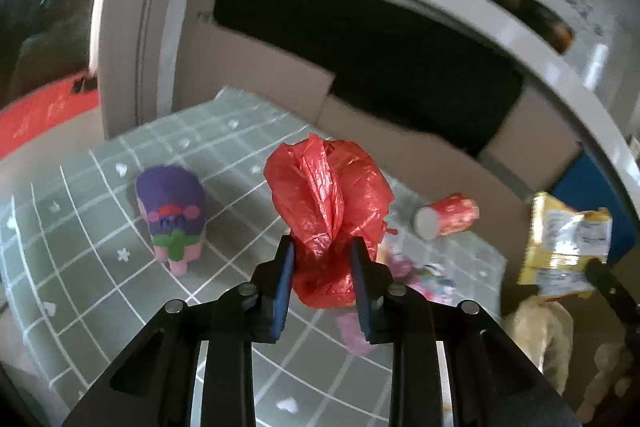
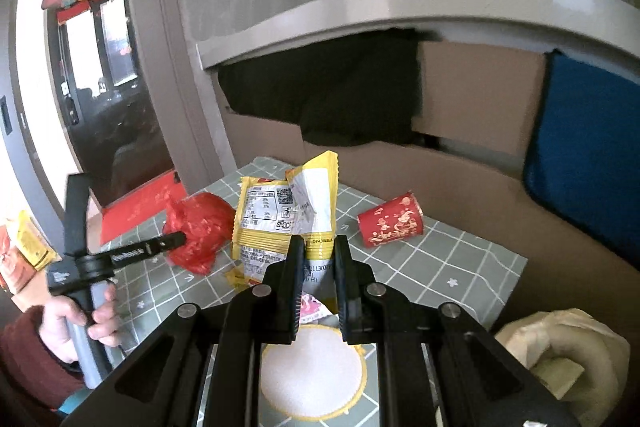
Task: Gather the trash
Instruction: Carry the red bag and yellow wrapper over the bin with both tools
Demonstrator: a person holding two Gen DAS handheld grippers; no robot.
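- Left wrist view: the left hand-held gripper [image 1: 322, 255] grasps a crumpled red bag [image 1: 328, 199], its blue pads pressing the bag's lower neck from both sides. The bag is lifted clear above the surface [image 1: 80, 247], which wears a grey-green checked cloth.
- A purple toy [image 1: 172, 215] stands upright on the cloth, left of the bag and apart from it.
- A red cup [image 1: 448, 215] lies on its side on the cloth to the right, its white bottom toward the camera.
- At the far right a yellow wrapper [image 1: 568, 247] hangs in the air, pinched from below by the dark tip of the right hand-held gripper [image 1: 600, 275].
- Behind the surface are a cardboard box [image 1: 440, 163] with a dark opening and a grey shelf edge above it.
- Right wrist view: the right hand-held gripper [image 2: 316, 247] is clenched on the wrapper [image 2: 288, 215], which stands up crumpled between the two fingers.
- To the left, the left hand-held gripper [image 2: 176, 239] holds the bag [image 2: 200, 227] above the cloth; a hand [image 2: 80, 319] with a dark red sleeve grips its grey handle.
- The cup [image 2: 390, 221] lies on its side on the surface [image 2: 460, 267], right of the wrapper and apart from it.
- A round white disc with a yellow rim [image 2: 312, 375] shows below the fingers, and a small pink packet [image 2: 314, 307] lies just above it.
- A blue cushion [image 2: 584, 163] leans at the right beside the box [image 2: 480, 99].
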